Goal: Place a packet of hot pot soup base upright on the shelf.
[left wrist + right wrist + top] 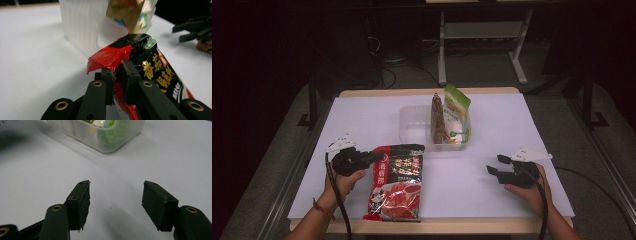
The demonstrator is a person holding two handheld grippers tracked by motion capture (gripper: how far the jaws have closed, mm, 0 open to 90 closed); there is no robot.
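A red and black food pouch [398, 181] lies flat near the front of the white table. My left gripper [373, 158] is shut on the pouch's upper left corner; in the left gripper view the jaws pinch the red crimped seal [110, 58] of the pouch [152, 67]. A clear plastic tub [414, 131] stands behind it, holding a green and white pouch [456, 115] and a brown pouch [437, 120] upright at its right end. My right gripper [497, 165] hovers open over bare table at the right, its fingers [80, 200] spread wide with nothing between them.
The tub [100, 135] lies ahead of the right gripper, and its wall [80, 27] stands just beyond the left gripper. The table's front edge [432, 225] is close to both hands. A white table frame [484, 35] stands on the floor beyond the table.
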